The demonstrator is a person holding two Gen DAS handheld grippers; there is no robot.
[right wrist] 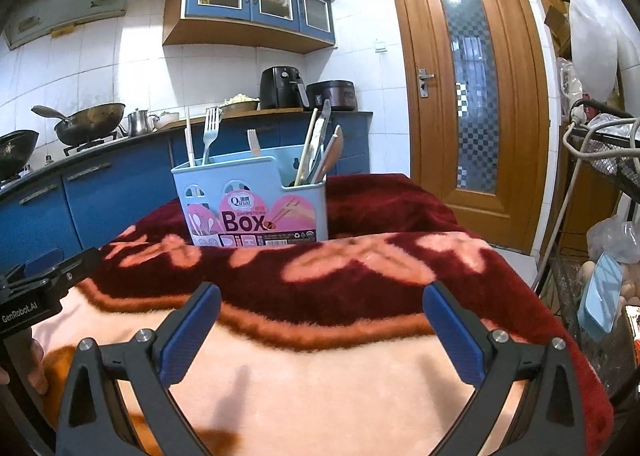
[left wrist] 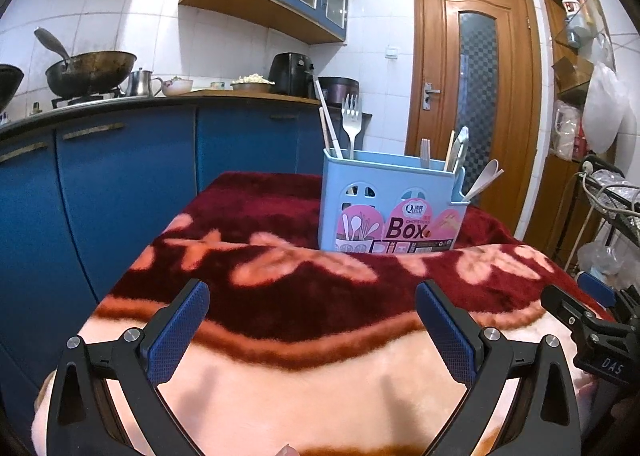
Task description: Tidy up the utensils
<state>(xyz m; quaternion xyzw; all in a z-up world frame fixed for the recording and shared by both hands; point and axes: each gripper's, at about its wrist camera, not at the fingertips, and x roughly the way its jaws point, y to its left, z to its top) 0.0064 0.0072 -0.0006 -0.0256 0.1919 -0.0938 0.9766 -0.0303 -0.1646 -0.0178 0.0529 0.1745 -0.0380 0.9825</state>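
A light blue utensil box (left wrist: 394, 204) with a pink "Box" label stands upright on the red and peach blanket (left wrist: 304, 296); it also shows in the right wrist view (right wrist: 252, 204). It holds a metal fork (left wrist: 352, 120), chopsticks (left wrist: 330, 124), a white spoon (left wrist: 484, 180) and other utensils. In the right wrist view a fork (right wrist: 210, 132) and wooden utensils (right wrist: 320, 152) stick out. My left gripper (left wrist: 312, 296) is open and empty, well in front of the box. My right gripper (right wrist: 322, 296) is open and empty, also in front of the box.
Blue kitchen cabinets (left wrist: 120, 184) with a wok (left wrist: 90, 70) on the stove stand to the left. A wooden door (left wrist: 476, 96) is behind the table. A wire rack (right wrist: 600, 184) with bags stands at the right. The right gripper's body (left wrist: 588, 328) shows at the left view's right edge.
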